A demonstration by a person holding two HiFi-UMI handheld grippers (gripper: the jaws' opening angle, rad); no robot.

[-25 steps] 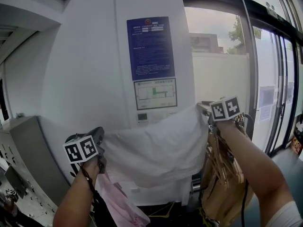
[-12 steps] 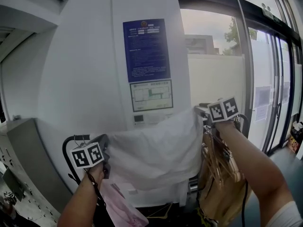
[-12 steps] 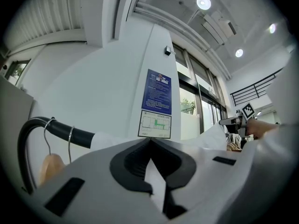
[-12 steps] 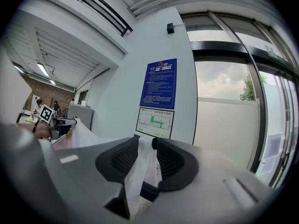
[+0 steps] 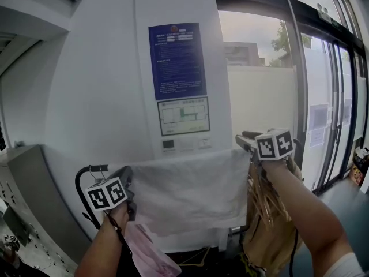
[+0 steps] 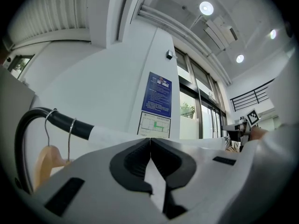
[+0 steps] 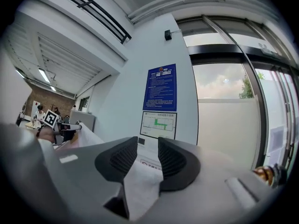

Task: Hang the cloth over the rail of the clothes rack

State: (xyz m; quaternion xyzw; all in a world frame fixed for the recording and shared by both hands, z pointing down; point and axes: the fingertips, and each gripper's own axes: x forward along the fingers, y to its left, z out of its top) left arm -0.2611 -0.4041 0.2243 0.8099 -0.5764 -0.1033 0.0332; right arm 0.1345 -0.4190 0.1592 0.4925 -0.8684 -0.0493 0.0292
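Clothes rack, items from left to right.

1. Rail: black, its curved end is showing at the far left. Two wire hooks are hanging on it in the left gripper view, one of them carrying a wooden hanger.
2. Left gripper: its jaws are pressing together on a strip of the cloth at the sheet's upper left corner.
3. Pink garment: it is hanging below the left gripper.
4. Cloth: white, it is lying over the rail and hanging down as a flat sheet, with its top edge running nearly level between the two grippers. The rail is disappearing under it in the left gripper view.
5. Blue notice and a floor plan: both are hanging on the white wall behind.
6. Right gripper: its jaws are opening at the upper right corner. The cloth is lying loosely between them (the pads are not pressing on it).
7. Tan bundle: it is hanging under the right arm.
8. Glass doors: they are standing at the far right.
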